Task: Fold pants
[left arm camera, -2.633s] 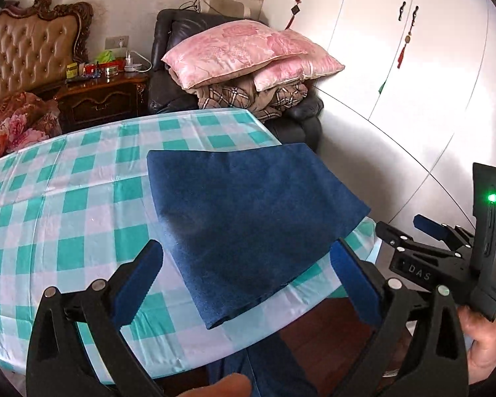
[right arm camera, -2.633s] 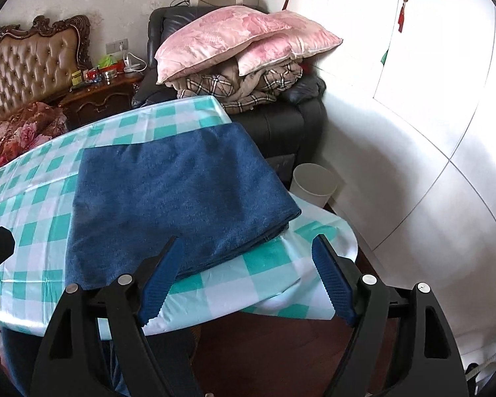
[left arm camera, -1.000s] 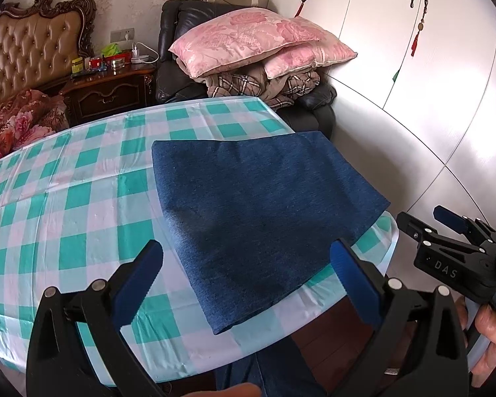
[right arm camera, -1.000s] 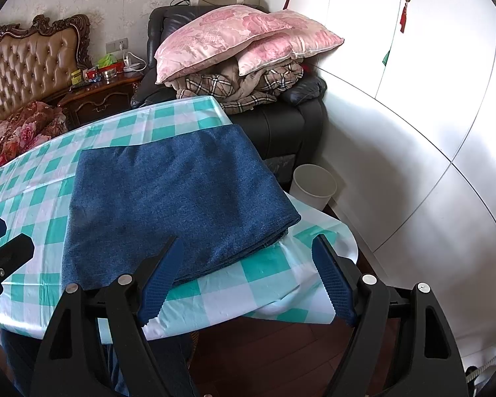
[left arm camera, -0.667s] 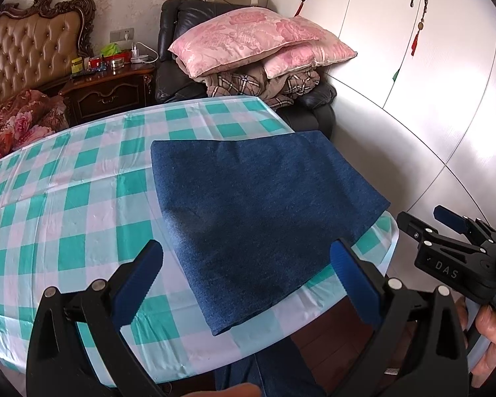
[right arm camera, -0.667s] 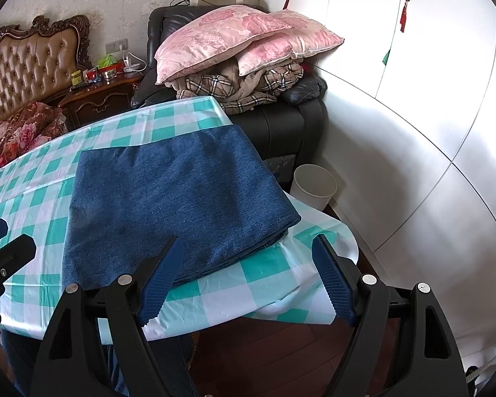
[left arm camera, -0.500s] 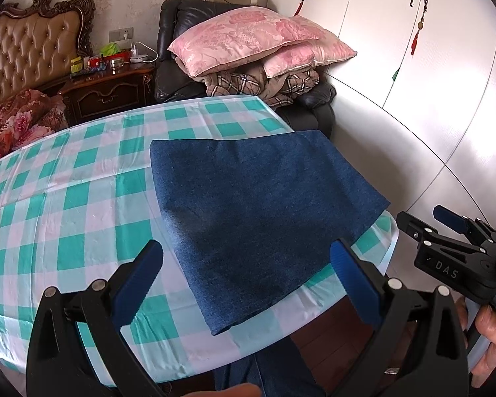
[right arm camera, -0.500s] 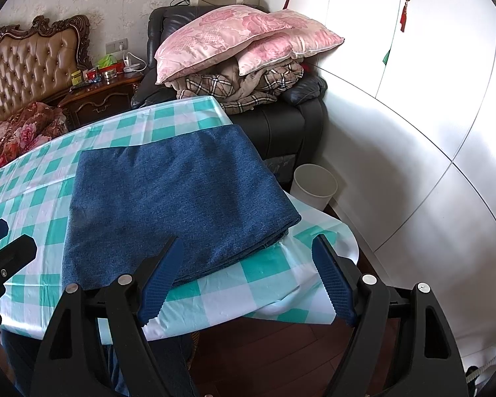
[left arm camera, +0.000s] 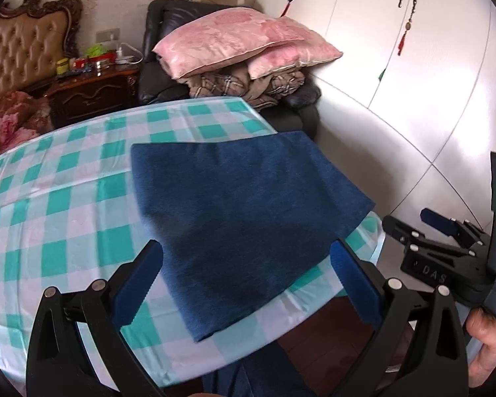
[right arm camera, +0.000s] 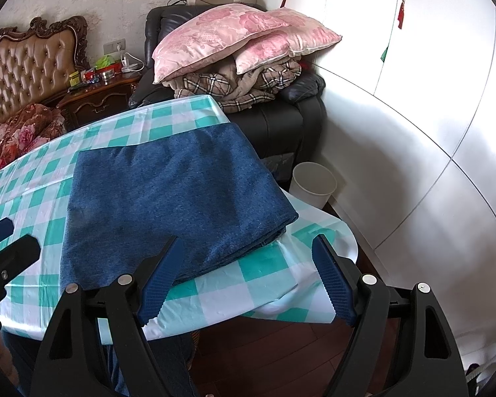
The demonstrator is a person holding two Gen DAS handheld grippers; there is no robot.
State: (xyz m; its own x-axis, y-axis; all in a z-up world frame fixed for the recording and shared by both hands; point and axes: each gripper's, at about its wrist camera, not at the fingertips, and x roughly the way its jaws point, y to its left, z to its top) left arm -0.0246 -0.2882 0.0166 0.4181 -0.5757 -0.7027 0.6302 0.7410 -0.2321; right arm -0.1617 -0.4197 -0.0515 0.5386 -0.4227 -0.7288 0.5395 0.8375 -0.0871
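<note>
The dark blue pants (left arm camera: 244, 208) lie folded into a flat rectangle on the table with the green-and-white checked cloth (left arm camera: 59, 211). They also show in the right wrist view (right arm camera: 168, 198), with the layered edges at the right side. My left gripper (left arm camera: 244, 268) is open and empty, held above the near edge of the pants. My right gripper (right arm camera: 244, 264) is open and empty, held off the table's near right corner. The right gripper also shows in the left wrist view (left arm camera: 446, 235).
A black armchair (right arm camera: 281, 122) piled with pink pillows (right arm camera: 234, 33) and plaid blankets stands behind the table. A white bin (right arm camera: 312, 185) sits on the floor by the white wardrobe (right arm camera: 413, 99). A wooden nightstand (left arm camera: 92, 92) and bed are at the back left.
Both grippers stay open and empty. The left wrist view has shifted slightly, with the pants a little nearer the gripper. The pants have not moved on the table.
</note>
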